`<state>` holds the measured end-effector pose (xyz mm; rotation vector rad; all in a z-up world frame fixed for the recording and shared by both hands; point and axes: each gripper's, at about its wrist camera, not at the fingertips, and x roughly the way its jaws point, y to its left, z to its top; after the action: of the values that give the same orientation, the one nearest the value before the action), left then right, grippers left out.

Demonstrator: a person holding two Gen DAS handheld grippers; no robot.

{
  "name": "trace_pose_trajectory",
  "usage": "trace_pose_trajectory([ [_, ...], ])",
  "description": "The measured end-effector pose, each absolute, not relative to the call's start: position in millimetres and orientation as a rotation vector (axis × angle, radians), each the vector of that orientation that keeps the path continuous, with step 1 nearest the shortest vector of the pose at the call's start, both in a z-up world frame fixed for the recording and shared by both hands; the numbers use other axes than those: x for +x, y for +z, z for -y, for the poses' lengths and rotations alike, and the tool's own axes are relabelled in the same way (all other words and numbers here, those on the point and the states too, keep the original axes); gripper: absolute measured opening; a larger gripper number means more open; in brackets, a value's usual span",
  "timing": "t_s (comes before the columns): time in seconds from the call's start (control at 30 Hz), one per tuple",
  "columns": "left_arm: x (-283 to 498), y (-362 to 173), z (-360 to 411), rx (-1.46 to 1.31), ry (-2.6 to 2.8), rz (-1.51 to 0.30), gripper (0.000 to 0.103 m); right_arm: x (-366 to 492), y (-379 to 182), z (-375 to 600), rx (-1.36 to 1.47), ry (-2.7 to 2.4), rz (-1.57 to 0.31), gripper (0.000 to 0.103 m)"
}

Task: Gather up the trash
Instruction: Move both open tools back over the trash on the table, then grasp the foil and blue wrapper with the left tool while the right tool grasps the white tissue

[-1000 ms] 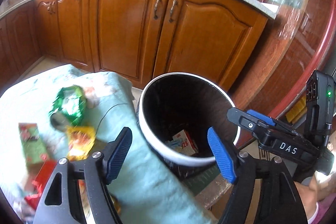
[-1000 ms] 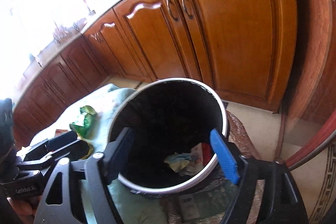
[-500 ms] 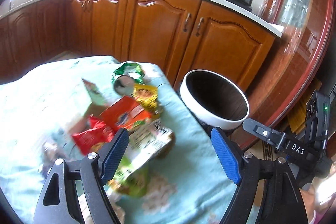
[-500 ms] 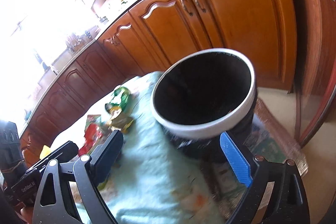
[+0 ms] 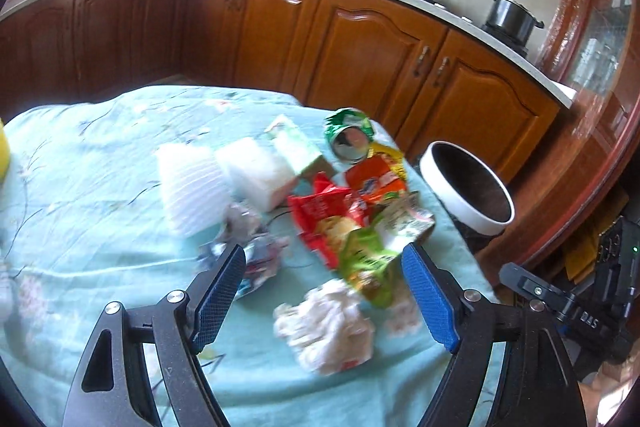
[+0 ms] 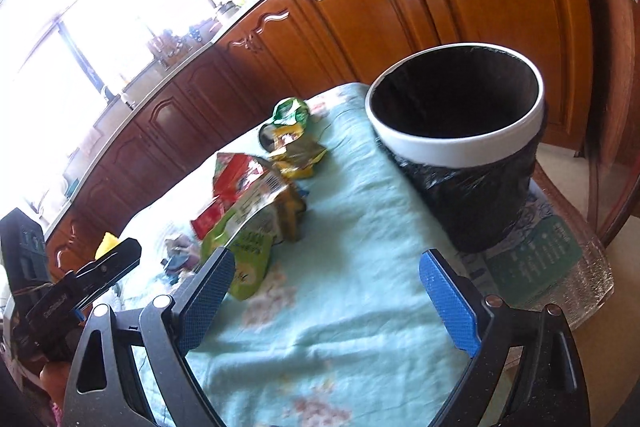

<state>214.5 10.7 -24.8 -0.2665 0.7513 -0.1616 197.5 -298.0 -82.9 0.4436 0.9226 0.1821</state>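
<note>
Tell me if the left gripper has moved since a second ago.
Yes. The left gripper swung away from over the white-rimmed black trash bin, now far right, to the litter on the pale blue tablecloth.

My left gripper (image 5: pixel 324 291): jaws apart, having just widened, nothing held. Beneath: crumpled white tissue (image 5: pixel 326 323) on pale green cloth (image 5: pixel 100 187). Ahead: green packet (image 5: pixel 366 259), red packet (image 5: pixel 320 211), orange packet (image 5: pixel 374 179), white foam tray (image 5: pixel 192 187). Right, beyond the cloth's edge: white-rimmed bin (image 5: pixel 466 187). Far right: my right gripper (image 5: pixel 560 303).
</note>
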Motion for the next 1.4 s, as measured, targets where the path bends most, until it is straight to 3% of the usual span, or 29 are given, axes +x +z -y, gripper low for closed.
trace_pose_trajectory([
  [0.3, 204, -33, -56, -0.303, -0.094, -0.802, 0.08, 184, -88, 231, 0.363, 0.35, -0.973, 0.094],
  [0.4, 210, -35, -62, -0.284, -0.083, -0.821, 0.08, 182, -90, 209, 0.329, 0.406, -0.987, 0.089],
  [0.57, 226, -40, -66, -0.281, -0.1, -0.845, 0.078, 189, -99, 183, 0.3, 0.467, -1.033, 0.065],
  [0.67, 240, -51, -65, -0.258, -0.109, -0.874, 0.072, 196, -108, 171, 0.286, 0.488, -1.065, 0.055],
  [0.73, 251, -61, -63, -0.262, -0.132, -0.909, 0.056, 200, -114, 165, 0.286, 0.506, -1.085, 0.049],
  [0.8, 256, -68, -62, -0.277, -0.169, -0.935, 0.045, 202, -120, 158, 0.294, 0.536, -1.101, 0.036],
  [0.87, 255, -68, -59, -0.279, -0.19, -0.923, 0.033, 202, -120, 156, 0.294, 0.558, -1.102, 0.01],
  [0.9, 254, -67, -59, -0.267, -0.193, -0.913, 0.029, 199, -119, 155, 0.273, 0.549, -1.096, 0.006],
  [1.03, 251, -63, -58, -0.25, -0.207, -0.887, 0.021, 193, -112, 161, 0.279, 0.543, -1.073, 0.005],
  [1.4, 215, -35, -32, -0.248, -0.286, -0.819, 0.02, 177, -86, 219, 0.315, 0.435, -0.997, 0.005],
])
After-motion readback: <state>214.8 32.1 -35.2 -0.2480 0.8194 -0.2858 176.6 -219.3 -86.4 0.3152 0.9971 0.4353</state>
